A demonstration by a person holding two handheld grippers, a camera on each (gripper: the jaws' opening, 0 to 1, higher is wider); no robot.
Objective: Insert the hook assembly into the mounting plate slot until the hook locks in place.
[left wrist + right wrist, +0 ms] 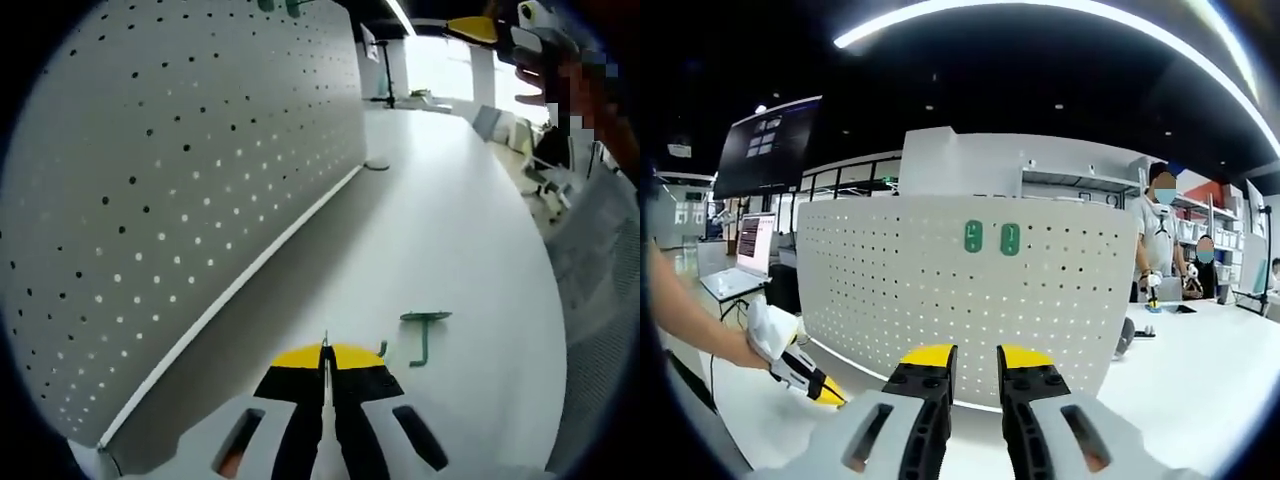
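Observation:
A green hook with a flat foot lies on the white table, just right of and beyond my left gripper. That gripper's yellow-tipped jaws are shut together with nothing between them. Two green mounting plates sit side by side high on the upright white pegboard. My right gripper is held in the air facing the pegboard, open and empty. In the right gripper view the left gripper rests low at the left in a person's hand. The right gripper appears high in the left gripper view.
The pegboard stands along the table's left side on a low rail. A laptop is on a desk at the far left. Two people stand behind the table's far end, with chairs nearby.

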